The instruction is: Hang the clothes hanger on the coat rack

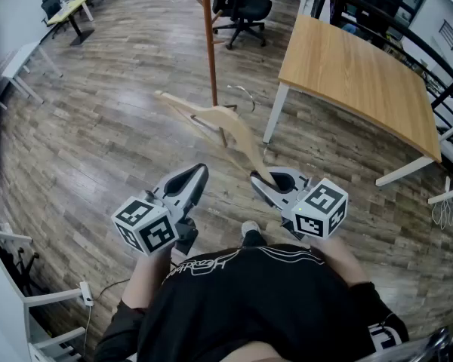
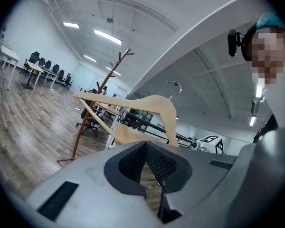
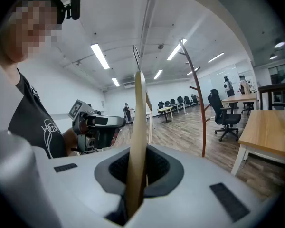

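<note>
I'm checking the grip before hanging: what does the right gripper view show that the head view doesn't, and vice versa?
Right gripper view only: the right gripper with its jaws pressed on the hanger, seen edge-on, and the ceiling lights. Head view only: the hanger's full curved shape and the person's shoe. Both: the coat rack, wooden table and left gripper.

head view: steeply down | gripper views: forward | all share coat rack (image 1: 209, 44)
</note>
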`<action>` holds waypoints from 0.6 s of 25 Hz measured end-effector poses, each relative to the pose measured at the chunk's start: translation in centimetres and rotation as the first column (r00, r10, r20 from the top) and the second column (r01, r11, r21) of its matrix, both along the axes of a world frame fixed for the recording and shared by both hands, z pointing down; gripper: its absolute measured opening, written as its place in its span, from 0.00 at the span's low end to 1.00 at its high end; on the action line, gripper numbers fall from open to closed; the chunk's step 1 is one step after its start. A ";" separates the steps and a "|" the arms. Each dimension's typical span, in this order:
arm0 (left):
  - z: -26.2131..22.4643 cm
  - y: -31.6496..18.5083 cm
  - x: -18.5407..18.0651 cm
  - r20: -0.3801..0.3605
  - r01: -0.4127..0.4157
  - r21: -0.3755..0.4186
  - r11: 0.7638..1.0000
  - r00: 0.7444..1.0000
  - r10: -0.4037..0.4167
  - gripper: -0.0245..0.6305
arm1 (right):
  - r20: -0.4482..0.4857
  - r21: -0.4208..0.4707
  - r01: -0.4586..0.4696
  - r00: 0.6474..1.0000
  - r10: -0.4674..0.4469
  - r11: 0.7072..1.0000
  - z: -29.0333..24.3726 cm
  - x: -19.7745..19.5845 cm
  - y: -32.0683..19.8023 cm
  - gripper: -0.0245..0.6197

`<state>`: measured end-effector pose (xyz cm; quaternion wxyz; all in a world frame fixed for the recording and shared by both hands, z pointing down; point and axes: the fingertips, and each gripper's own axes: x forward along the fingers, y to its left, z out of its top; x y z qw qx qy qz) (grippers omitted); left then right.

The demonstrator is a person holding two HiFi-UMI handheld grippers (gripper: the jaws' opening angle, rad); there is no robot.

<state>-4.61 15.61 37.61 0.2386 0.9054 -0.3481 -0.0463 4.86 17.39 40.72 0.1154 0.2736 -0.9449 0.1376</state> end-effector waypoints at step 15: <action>-0.8 5.5 -3.4 -0.003 -0.033 0.033 0.999 0.999 0.033 0.05 | -0.009 0.014 -0.036 0.999 0.036 0.999 -0.7 -3.5 5.3 0.11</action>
